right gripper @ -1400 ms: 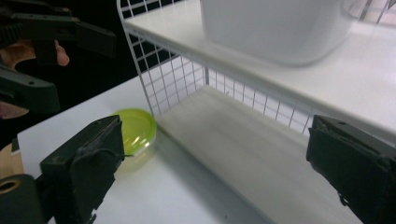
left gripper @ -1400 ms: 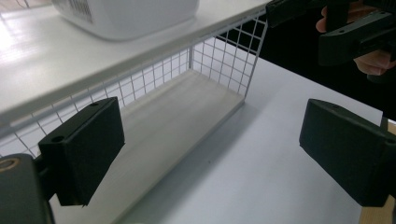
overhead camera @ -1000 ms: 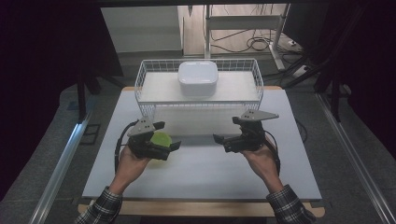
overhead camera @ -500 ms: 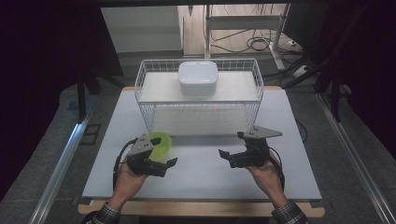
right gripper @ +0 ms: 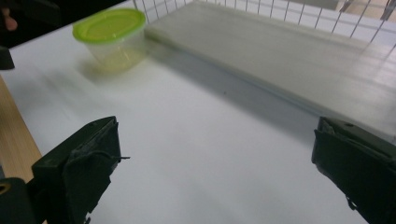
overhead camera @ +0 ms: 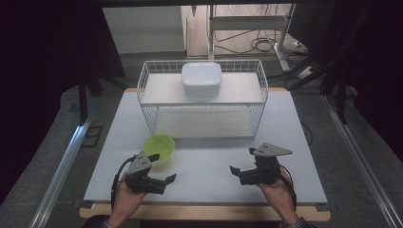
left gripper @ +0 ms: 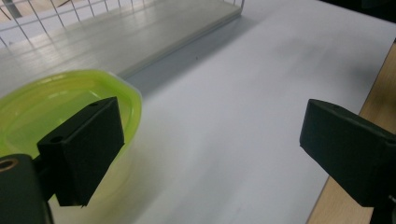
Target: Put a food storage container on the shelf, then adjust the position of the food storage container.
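- Green-lidded container (overhead camera: pixel 159 146) stands upright on the white table (overhead camera: pixel 214 161), free of both grippers, just in front of the wire basket's left front corner.
- Nearest the person, the left gripper (overhead camera: pixel 164 181) is held low over the table's front edge, just on the near side of the container; its jaws stand wide apart with nothing between them.
- In the left gripper view the container (left gripper: pixel 56 107) sits behind the left-hand jaw, apart from it as far as can be told, and bare table shows in the gap.
- Level with it on the other side, the right gripper (overhead camera: pixel 237 173) is held near the front edge too, well apart from the container; its jaws are spread wide and hold nothing.
- The right gripper view shows the container (right gripper: pixel 111 37) far off across the table, lid on.
- Farther back, the wire basket (overhead camera: pixel 204 107) stands across the middle of the table with a pale board as its floor.
- A white lidded box (overhead camera: pixel 201 78) rests on the basket's top shelf, at the back.
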Tool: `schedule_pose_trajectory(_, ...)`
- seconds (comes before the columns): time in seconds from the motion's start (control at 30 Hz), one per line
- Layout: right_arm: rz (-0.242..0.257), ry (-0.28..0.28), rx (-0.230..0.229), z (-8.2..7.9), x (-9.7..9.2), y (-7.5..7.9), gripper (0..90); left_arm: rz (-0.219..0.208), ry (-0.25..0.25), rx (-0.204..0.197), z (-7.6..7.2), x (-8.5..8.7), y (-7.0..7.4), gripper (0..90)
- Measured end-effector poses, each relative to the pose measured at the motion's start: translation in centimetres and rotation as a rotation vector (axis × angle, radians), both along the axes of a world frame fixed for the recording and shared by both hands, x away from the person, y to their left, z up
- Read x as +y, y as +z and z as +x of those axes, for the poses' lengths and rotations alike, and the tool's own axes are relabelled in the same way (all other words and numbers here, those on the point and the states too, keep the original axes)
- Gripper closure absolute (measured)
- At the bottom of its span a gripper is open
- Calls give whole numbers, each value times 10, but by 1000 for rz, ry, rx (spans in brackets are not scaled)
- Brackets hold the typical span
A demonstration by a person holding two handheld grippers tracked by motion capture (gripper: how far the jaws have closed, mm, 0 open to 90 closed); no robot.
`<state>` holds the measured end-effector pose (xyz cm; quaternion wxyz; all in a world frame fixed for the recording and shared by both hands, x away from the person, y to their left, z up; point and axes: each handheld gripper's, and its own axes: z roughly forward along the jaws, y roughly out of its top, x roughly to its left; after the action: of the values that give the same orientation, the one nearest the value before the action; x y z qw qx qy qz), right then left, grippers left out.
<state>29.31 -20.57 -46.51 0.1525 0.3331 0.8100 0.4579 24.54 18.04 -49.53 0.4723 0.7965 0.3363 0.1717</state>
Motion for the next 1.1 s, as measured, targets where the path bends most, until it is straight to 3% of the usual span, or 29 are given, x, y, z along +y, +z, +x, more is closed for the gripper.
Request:
schedule_pose_trajectory(0.17, -48, 7, 31, -6, -4, -14, 16, 46, 5, 5, -6, 2, -8, 59)
schedule_pose_trajectory(0.4, -62, 4, 50, -5, -6, -21, 15, 24, 26, 47, -3, 7, -10, 60)
schedule_pose_trajectory(0.5, -67, 5, 48, -5, -5, -23, 15, 60, 49, 67, -2, 7, -8, 63)
schedule_pose_trajectory(0.57, -75, 3, 45, -4, -5, -24, 15, 83, 69, 49, -3, 8, -6, 62)
schedule_pose_trajectory(0.67, -90, -4, 41, -3, -5, -26, 16, 52, 78, 54, -1, 12, -4, 118)
schedule_pose_trajectory(0.8, -100, -7, 40, -1, -5, -29, 16, 37, 92, 38, 1, 21, 0, 281)
schedule_pose_trajectory(0.87, -103, -7, 45, 0, -5, -30, 16, 0, 90, 45, 4, 28, 2, 426)
schedule_pose_trajectory(0.97, -110, -6, 48, 1, -3, -32, 19, -45, 103, 51, 10, 38, 4, 570)
schedule_pose_trajectory(1.1, -130, 3, 50, 1, -1, -34, 23, -57, 130, 63, 19, 50, 5, 753)
